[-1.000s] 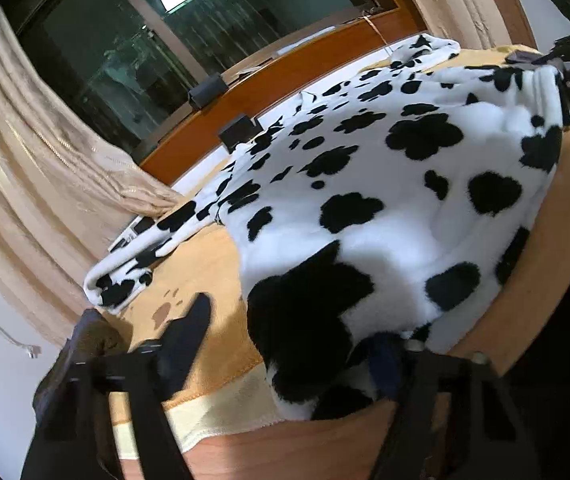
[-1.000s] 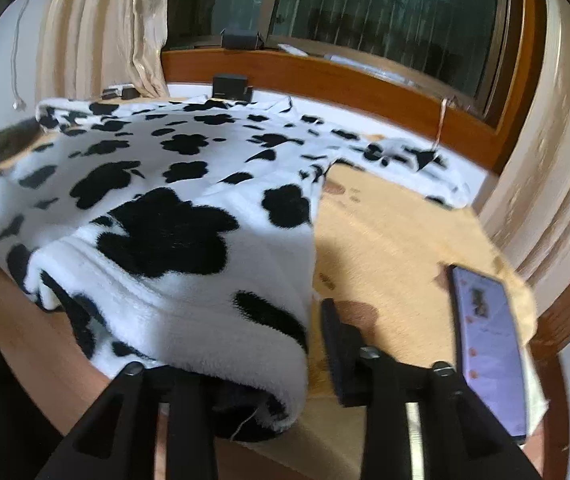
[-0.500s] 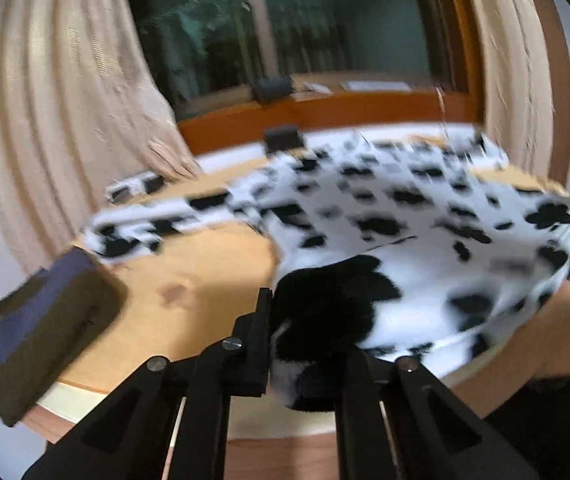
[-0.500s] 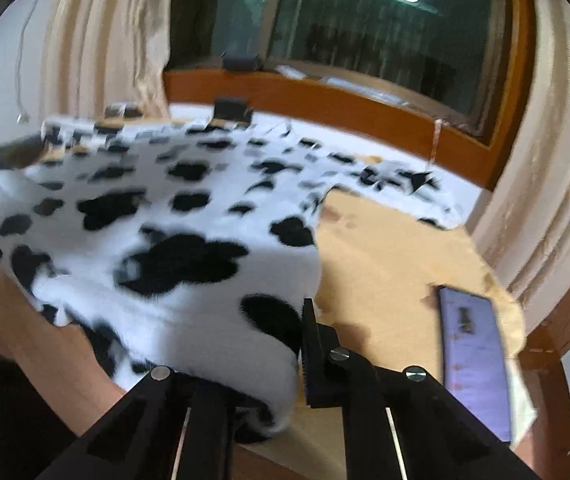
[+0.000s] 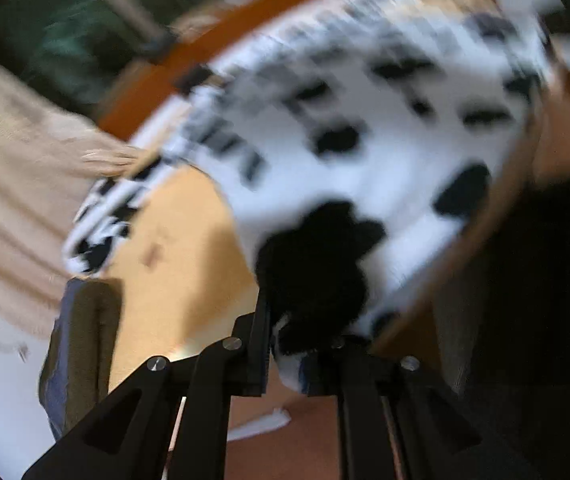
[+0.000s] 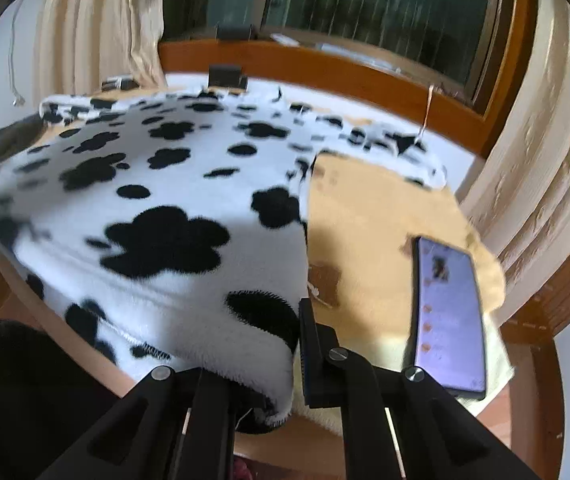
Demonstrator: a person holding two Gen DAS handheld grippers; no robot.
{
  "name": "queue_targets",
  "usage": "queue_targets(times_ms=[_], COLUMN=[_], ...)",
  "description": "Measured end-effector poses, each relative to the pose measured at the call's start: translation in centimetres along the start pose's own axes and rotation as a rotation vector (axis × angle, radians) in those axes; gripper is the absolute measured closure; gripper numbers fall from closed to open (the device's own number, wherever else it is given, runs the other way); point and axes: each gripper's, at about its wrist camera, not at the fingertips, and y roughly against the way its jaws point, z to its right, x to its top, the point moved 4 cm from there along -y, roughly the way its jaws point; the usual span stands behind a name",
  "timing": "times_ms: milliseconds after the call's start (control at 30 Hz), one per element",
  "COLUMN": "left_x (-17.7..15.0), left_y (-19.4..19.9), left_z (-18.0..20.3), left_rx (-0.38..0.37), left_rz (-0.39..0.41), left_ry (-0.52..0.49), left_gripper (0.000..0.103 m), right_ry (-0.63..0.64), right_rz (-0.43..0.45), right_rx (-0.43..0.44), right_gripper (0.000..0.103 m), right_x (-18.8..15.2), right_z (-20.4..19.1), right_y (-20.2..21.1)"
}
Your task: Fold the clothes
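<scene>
the left gripper (image 5: 285, 344) is clamped on a near corner of the cow-print fleece garment (image 5: 365, 148), its black fingers (image 5: 259, 344) pinching a dark patch of the fabric with the white hem bunched between them. this view is badly blurred. from the grip the fleece runs away and to the right over the orange table cover (image 5: 181, 240), which lies bare just left of the fingers. further left, at the table's edge, sits a dark folded cloth (image 5: 81, 344). beyond that hangs a beige curtain (image 5: 9, 168).

the right gripper (image 6: 285, 364) is likewise pinched tight on the other near corner, the fleece edge folded down between its pads. the garment (image 6: 157, 184) spreads ahead and to the left of this tool, covering most of the table and draping a little over the near rim. just right of the fingers is bare orange cover (image 6: 369, 216), and further right a phone (image 6: 449, 308) lies with its screen lit. a wooden window sill (image 6: 325, 68) runs across behind everything.
</scene>
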Motion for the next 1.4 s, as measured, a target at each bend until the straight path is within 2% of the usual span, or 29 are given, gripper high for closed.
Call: queue_targets(times_ms=[33,133,200,267,333,433,500,567,600,700,733,767,867,967,1067,1133,1200,1267,1400], left_x=[-0.6,-0.6,-1.1,-1.7,-2.5,-2.9,-1.9,0.2,1.4,5.7,7.6,8.7,12.3,13.1,12.3,11.3,10.5,9.8,9.8], left_y=[-0.8,-0.1,0.4,1.1,2.0,3.6,4.7,6.0,6.5,6.7,5.9,5.1,-0.3,-4.2,-6.6,-7.7,-8.4,-8.3,-8.2], left_z=[1.0,0.8,0.3,-0.5,-1.7,-5.0,-7.4,-9.5,-10.3,-11.2,-11.0,-10.6,-7.6,-4.5,-2.3,-1.9,-2.1,-2.2,-2.6], left_rx=[-0.010,-0.044,-0.076,-0.099,-0.114,-0.076,-0.064,-0.091,-0.121,-0.263,-0.338,-0.385,-0.458,-0.506,-0.526,-0.510,-0.516,-0.528,-0.552], left_rz=[-0.029,0.002,0.007,0.008,0.003,0.036,0.117,0.255,0.323,0.493,0.533,0.538,0.427,0.297,0.201,0.145,0.126,0.141,0.118], left_ry=[-0.057,-0.066,-0.082,-0.090,-0.084,0.007,0.092,0.205,0.251,0.344,0.373,0.389,0.382,0.348,0.326,0.326,0.337,0.345,0.346], left_gripper=[0.090,0.088,0.077,0.055,0.042,0.039,0.036,0.021,0.020,0.020,0.018,0.015,0.014,0.014,0.014,0.014,0.014,0.014,0.014], right_ry=[0.005,0.030,0.072,0.117,0.153,0.208,0.218,0.191,0.155,0.001,-0.041,-0.083,-0.125,-0.100,-0.031,0.004,0.014,0.036,0.076], right_rz=[-0.015,-0.038,-0.036,-0.038,-0.043,-0.047,-0.011,0.058,0.108,0.234,0.246,0.258,0.217,0.118,0.021,-0.021,-0.018,0.001,-0.004], right_rx=[0.010,0.037,0.016,0.009,0.031,0.043,0.033,-0.004,-0.004,0.087,0.136,0.185,0.263,0.305,0.262,0.239,0.236,0.221,0.203], right_gripper=[0.093,0.092,0.089,0.088,0.084,0.076,0.058,0.052,0.052,0.052,0.052,0.052,0.052,0.052,0.052,0.052,0.051,0.050,0.047], right_x=[-0.2,-0.4,-0.5,-0.7,-0.6,-0.6,-0.3,0.8,1.8,5.2,6.1,7.0,8.2,7.4,5.4,4.0,3.0,2.4,2.4], right_z=[0.1,0.1,-0.1,-0.2,-0.2,0.0,0.6,1.5,2.0,2.7,2.3,2.0,0.0,-2.4,-3.6,-3.6,-3.4,-3.5,-4.0], right_y=[-0.2,-0.3,0.0,0.6,1.7,3.3,5.1,6.9,7.6,8.5,7.9,7.3,3.8,-0.1,-2.7,-3.6,-4.0,-4.1,-4.1])
